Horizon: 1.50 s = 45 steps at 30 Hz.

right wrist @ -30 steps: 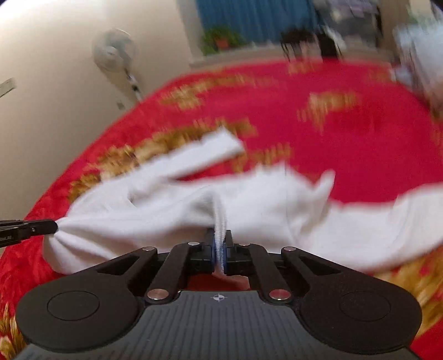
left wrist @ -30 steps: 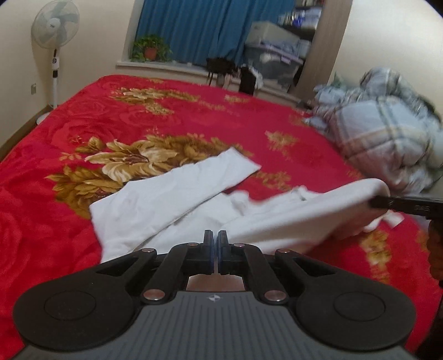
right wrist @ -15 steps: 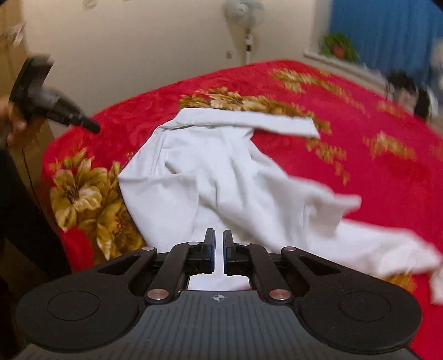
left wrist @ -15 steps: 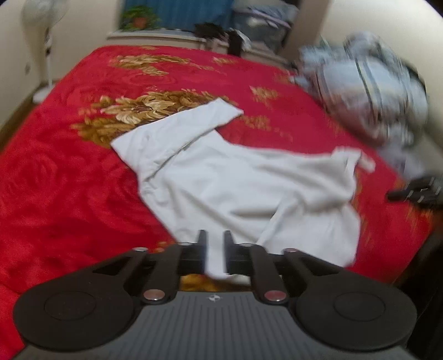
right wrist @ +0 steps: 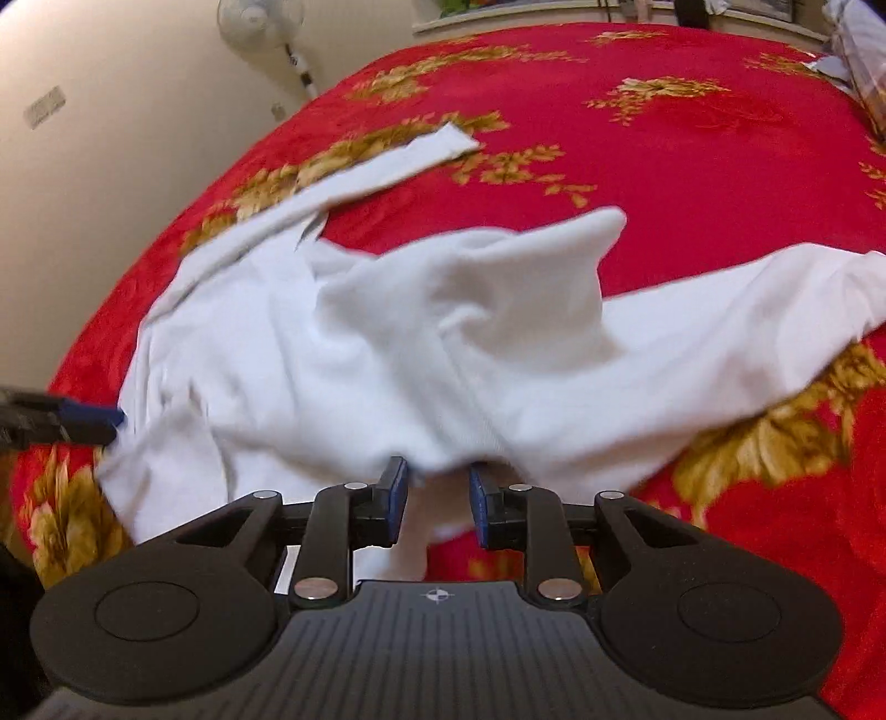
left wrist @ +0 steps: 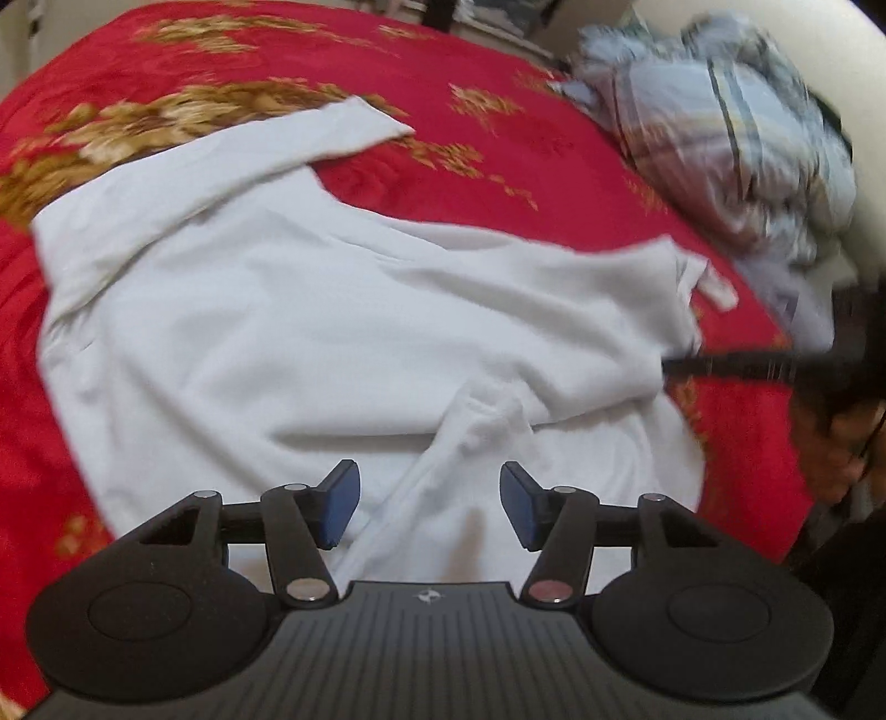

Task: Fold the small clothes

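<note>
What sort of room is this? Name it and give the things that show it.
Most likely a bedroom at home. A wide bed under a red blanket with gold flowers fills both views, a rumpled plaid quilt is heaped at its far corner, and a standing fan stands by the wall. A white garment lies spread on the bed.

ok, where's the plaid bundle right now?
Left wrist view, upper right: the plaid bundle sits at the far right edge of the red bedspread, against the wall, beyond the white garment. In the right wrist view only a sliver shows top right.
</note>
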Motion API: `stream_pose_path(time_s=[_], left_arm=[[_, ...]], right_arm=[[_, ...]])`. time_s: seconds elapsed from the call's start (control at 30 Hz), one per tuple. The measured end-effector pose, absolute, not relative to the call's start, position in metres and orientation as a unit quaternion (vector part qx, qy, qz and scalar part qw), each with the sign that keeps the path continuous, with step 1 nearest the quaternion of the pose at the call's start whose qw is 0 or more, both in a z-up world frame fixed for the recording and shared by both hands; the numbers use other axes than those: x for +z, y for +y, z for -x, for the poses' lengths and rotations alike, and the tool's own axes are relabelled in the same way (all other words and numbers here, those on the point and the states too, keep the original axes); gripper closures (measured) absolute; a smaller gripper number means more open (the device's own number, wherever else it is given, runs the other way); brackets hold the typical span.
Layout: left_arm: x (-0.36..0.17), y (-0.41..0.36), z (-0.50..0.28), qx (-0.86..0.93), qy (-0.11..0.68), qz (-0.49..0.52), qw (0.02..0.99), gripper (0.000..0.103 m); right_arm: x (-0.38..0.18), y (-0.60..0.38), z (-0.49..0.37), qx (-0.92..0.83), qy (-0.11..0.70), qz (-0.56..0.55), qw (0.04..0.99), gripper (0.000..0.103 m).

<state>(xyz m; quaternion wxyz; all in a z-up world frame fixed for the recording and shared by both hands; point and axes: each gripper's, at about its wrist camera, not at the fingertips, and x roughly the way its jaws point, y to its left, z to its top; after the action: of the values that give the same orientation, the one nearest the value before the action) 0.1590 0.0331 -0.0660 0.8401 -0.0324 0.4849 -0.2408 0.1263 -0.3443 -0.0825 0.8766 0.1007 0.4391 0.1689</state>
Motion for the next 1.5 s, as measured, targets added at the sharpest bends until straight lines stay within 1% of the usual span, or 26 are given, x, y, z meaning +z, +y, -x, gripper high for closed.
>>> stream_pose_path(time_s=[0.03, 0.07, 0.1, 0.13, 0.17, 0.2, 0.23, 0.27, 0.33, 0.43, 0.53, 0.63, 0.67, 0.73, 0.77, 0.8, 0.83, 0.87, 0.93, 1.0, 1.1, 1.23, 1.33, 1.4, 1.43, 1.5], left_arm=[[-0.07, 0.027, -0.159, -0.24, 0.487, 0.025, 0.839, 0.042], [-0.074, 0.023, -0.16, -0.24, 0.488, 0.017, 0.839, 0.045], [-0.076, 0.019, -0.16, -0.241, 0.486, 0.006, 0.84, 0.052], [-0.077, 0.016, -0.16, -0.244, 0.483, -0.006, 0.841, 0.077], [-0.077, 0.014, -0.159, -0.249, 0.48, -0.018, 0.841, 0.092], [-0.076, 0.014, -0.158, -0.258, 0.473, -0.025, 0.842, 0.092], [-0.072, 0.016, -0.156, -0.267, 0.466, -0.032, 0.843, 0.098], [-0.067, 0.019, -0.152, -0.277, 0.456, -0.04, 0.845, 0.098], [-0.052, 0.032, -0.139, -0.298, 0.427, -0.057, 0.852, 0.098], [-0.031, 0.065, -0.115, -0.324, 0.392, -0.078, 0.857, 0.098], [-0.016, 0.11, -0.086, -0.338, 0.376, -0.09, 0.858, 0.098], [-0.011, 0.157, -0.057, -0.372, 0.377, -0.07, 0.845, 0.098], [-0.012, 0.167, -0.05, -0.381, 0.377, -0.059, 0.842, 0.098], [-0.007, 0.187, -0.04, -0.394, 0.366, -0.019, 0.843, 0.096], [-0.004, 0.197, -0.038, -0.395, 0.355, 0.009, 0.847, 0.088], [-0.001, 0.206, -0.039, -0.391, 0.347, 0.037, 0.852, 0.08], [0.001, 0.212, -0.04, -0.387, 0.339, 0.06, 0.856, 0.062], [0.004, 0.218, -0.044, -0.377, 0.333, 0.086, 0.86, 0.048], [0.003, 0.223, -0.053, -0.343, 0.344, 0.122, 0.866, 0.04], [-0.013, 0.221, -0.068, -0.301, 0.392, 0.154, 0.856, 0.04], [-0.042, 0.203, -0.088, -0.257, 0.461, 0.166, 0.833, 0.04], [-0.069, 0.171, -0.108, -0.237, 0.508, 0.166, 0.811, 0.04], [-0.086, 0.154, -0.11, -0.213, 0.537, 0.139, 0.805, 0.04], [-0.096, 0.143, -0.109, -0.207, 0.546, 0.113, 0.804, 0.041], [-0.099, 0.137, -0.107, -0.205, 0.548, 0.099, 0.805, 0.042], [-0.104, 0.128, -0.099, -0.193, 0.546, 0.066, 0.813, 0.051]], right_arm=[[-0.083, -0.347, -0.132, 0.163, 0.44, -0.117, 0.875, 0.077], [-0.086, -0.348, -0.138, 0.158, 0.443, -0.129, 0.873, 0.077], [-0.086, -0.349, -0.144, 0.152, 0.442, -0.136, 0.874, 0.077], [-0.086, -0.348, -0.148, 0.145, 0.437, -0.137, 0.877, 0.08], [-0.083, -0.347, -0.153, 0.139, 0.425, -0.137, 0.884, 0.091], [-0.079, -0.347, -0.157, 0.137, 0.413, -0.138, 0.89, 0.092], [-0.075, -0.347, -0.162, 0.133, 0.396, -0.143, 0.897, 0.095], [-0.072, -0.349, -0.168, 0.128, 0.382, -0.15, 0.903, 0.097], [-0.064, -0.349, -0.182, 0.114, 0.351, -0.156, 0.916, 0.099], [-0.058, -0.347, -0.199, 0.084, 0.311, -0.152, 0.934, 0.099], [-0.055, -0.344, -0.215, 0.062, 0.284, -0.144, 0.946, 0.1], [-0.059, -0.342, -0.226, 0.059, 0.29, -0.137, 0.945, 0.099], [-0.06, -0.342, -0.227, 0.065, 0.3, -0.136, 0.942, 0.095], [-0.058, -0.344, -0.227, 0.08, 0.311, -0.14, 0.937, 0.095], [-0.056, -0.345, -0.223, 0.089, 0.315, -0.141, 0.934, 0.094], [-0.053, -0.348, -0.219, 0.101, 0.32, -0.143, 0.931, 0.09], [-0.05, -0.353, -0.213, 0.115, 0.324, -0.147, 0.927, 0.079], [-0.048, -0.357, -0.207, 0.129, 0.33, -0.148, 0.923, 0.072], [-0.047, -0.364, -0.197, 0.14, 0.342, -0.136, 0.919, 0.072], [-0.051, -0.369, -0.183, 0.14, 0.355, -0.119, 0.917, 0.072], [-0.071, -0.374, -0.168, 0.128, 0.389, -0.087, 0.908, 0.071], [-0.105, -0.376, -0.172, 0.081, 0.43, -0.058, 0.897, 0.071], [-0.116, -0.371, -0.172, 0.069, 0.424, -0.051, 0.901, 0.071], [-0.116, -0.362, -0.169, 0.072, 0.415, -0.031, 0.906, 0.09], [-0.115, -0.359, -0.166, 0.074, 0.413, -0.027, 0.907, 0.097], [-0.11, -0.356, -0.159, 0.072, 0.407, -0.02, 0.91, 0.098]])
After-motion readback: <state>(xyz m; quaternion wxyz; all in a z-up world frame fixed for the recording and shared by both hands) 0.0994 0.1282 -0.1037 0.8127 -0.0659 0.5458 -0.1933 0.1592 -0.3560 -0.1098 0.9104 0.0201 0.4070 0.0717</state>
